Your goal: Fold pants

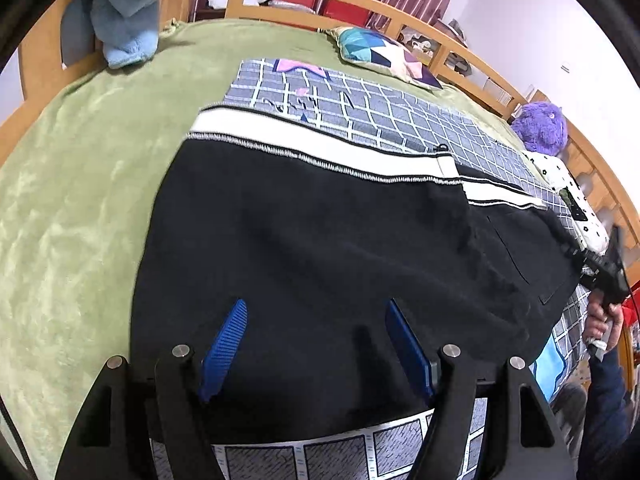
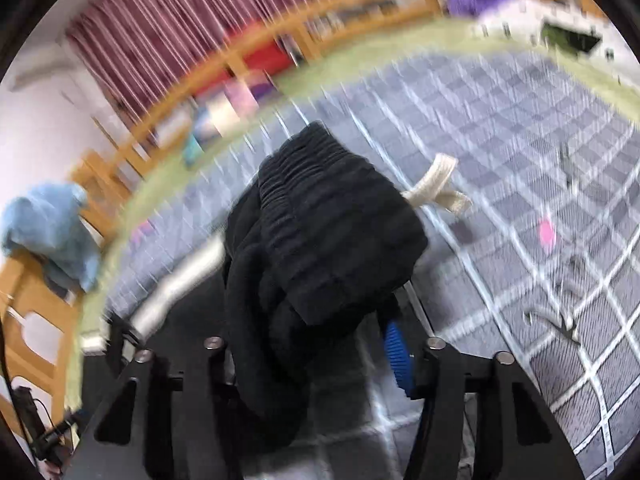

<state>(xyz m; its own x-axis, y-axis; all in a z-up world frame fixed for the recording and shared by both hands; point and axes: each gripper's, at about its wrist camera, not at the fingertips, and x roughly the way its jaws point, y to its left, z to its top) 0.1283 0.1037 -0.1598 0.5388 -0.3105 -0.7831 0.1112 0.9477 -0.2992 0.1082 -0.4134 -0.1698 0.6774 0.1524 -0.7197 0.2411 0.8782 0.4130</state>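
Black pants (image 1: pixel 320 232) with a white side stripe lie spread on a grey checked sheet (image 1: pixel 400 120). My left gripper (image 1: pixel 318 326) stands open just over the black cloth, and nothing sits between its blue pads (image 1: pixel 226 344). At the far right of the left wrist view, a hand holds my right gripper (image 1: pixel 604 276) at the pants' end. The right wrist view is blurred. There the ribbed waistband (image 2: pixel 320 220) with its cream drawstring (image 2: pixel 438 188) bunches between my right gripper (image 2: pixel 316 344) jaws. It hides the left pad. Only the right pad (image 2: pixel 396 360) shows, its tip at the cloth's edge.
A green blanket (image 1: pixel 80 200) covers the bed inside a wooden rail (image 1: pixel 460 52). A blue plush (image 1: pixel 128 16) sits at the back left. A patterned cushion (image 1: pixel 384 56) and a purple plush (image 1: pixel 540 126) lie at the back right, with a white dotted pillow (image 1: pixel 576 200) near them.
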